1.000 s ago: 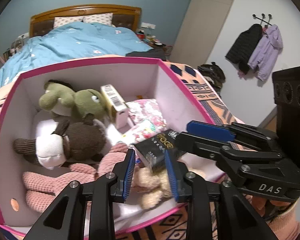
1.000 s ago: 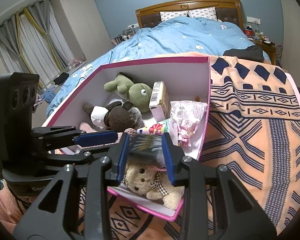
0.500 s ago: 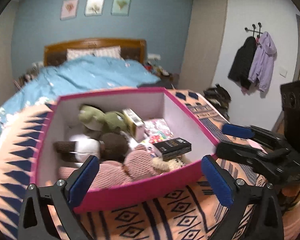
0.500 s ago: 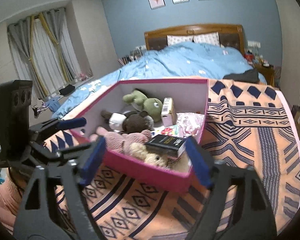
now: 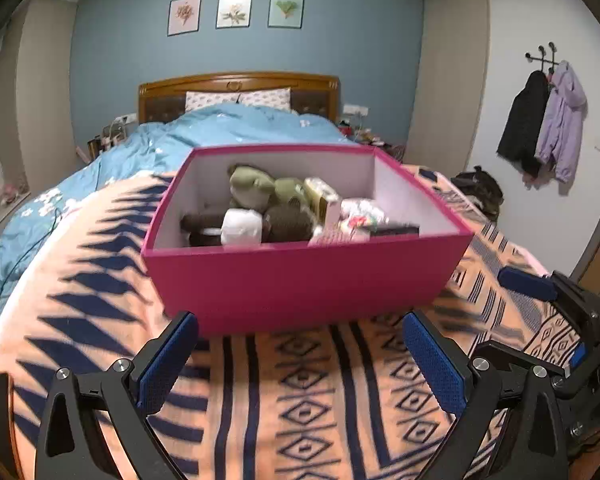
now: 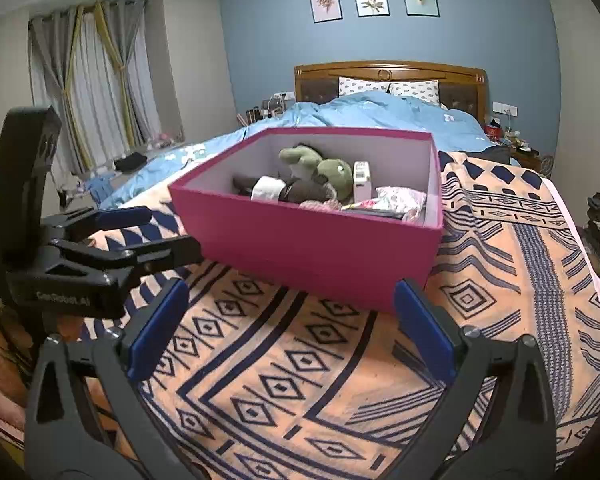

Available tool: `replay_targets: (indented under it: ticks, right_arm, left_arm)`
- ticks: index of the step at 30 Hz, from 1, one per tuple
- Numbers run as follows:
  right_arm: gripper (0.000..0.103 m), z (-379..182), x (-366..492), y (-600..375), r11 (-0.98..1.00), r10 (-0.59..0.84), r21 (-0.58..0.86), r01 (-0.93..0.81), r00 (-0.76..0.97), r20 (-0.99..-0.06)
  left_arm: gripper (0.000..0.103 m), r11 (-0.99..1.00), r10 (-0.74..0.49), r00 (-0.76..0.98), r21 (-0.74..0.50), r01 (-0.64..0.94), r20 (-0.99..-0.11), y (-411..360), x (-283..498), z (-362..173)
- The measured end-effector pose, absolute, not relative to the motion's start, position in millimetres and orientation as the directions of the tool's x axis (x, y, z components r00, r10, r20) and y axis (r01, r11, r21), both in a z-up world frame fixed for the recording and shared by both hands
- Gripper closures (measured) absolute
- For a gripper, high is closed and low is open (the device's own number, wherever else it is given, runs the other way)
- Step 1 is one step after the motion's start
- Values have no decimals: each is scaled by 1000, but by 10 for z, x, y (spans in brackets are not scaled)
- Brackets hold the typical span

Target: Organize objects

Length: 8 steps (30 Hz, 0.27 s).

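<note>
A pink box stands on the patterned blanket, also in the right wrist view. Inside lie a green plush, a brown plush, a small carton, a floral pouch and a black box. My left gripper is open and empty, low in front of the box. My right gripper is open and empty, also short of the box. Each gripper shows in the other's view: the right one, the left one.
The orange and navy blanket covers the near bed end. A blue duvet and wooden headboard lie beyond. Coats hang on the right wall. Curtains are at the left.
Both grippers opened and let go of the black box, which now lies in the pink box. Both pulled back and down to in front of the box.
</note>
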State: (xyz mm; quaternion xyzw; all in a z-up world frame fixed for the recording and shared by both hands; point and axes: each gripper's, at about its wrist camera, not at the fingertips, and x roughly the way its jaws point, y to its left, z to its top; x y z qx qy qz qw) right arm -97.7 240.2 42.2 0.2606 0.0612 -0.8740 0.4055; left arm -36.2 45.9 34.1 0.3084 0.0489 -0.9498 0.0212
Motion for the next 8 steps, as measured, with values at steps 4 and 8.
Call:
replay_targets:
  ticks: [4, 8]
  right_arm:
    - [0, 356, -943, 2370, -662, -676, 110, 741, -528, -515]
    - [0, 307, -922, 2343, -667, -668, 110, 737, -525, -527]
  left_arm:
    - [0, -993, -30, -795, -75, 95, -605, 450, -256, 225]
    - [0, -992, -61, -787, -51, 117, -615, 474, -207, 152]
